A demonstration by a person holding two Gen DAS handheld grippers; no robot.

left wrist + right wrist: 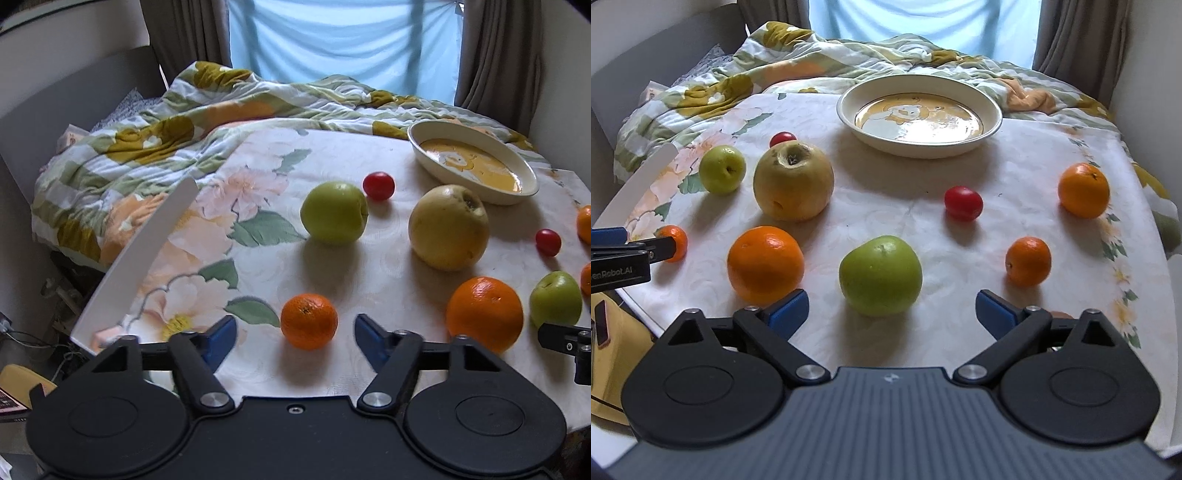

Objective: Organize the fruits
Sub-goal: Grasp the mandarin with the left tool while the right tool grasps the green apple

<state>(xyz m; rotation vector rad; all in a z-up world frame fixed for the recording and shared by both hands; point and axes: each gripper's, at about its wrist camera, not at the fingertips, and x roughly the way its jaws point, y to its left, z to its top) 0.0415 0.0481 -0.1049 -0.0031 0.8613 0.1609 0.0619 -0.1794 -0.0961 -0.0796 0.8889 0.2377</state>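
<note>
Fruits lie on a floral tablecloth [886, 206]. My left gripper [295, 338] is open with a small mandarin [309, 321] between its blue fingertips, not gripped. My right gripper [891, 310] is open around a green apple [880, 275], not gripped. A cream bowl [919, 114] stands empty at the back; it also shows in the left wrist view [472, 162]. A big orange [765, 264], a yellow apple [793, 181], a small green apple [722, 169], two red tomatoes [963, 203] [782, 139], and two more oranges [1083, 190] [1028, 261] lie around.
A rumpled floral quilt [147, 140] lies on the bed behind the table. A white board edge [147, 258] rises at the table's left. The curtained window [332, 37] is at the back. The table's left edge drops to clutter on the floor [22, 387].
</note>
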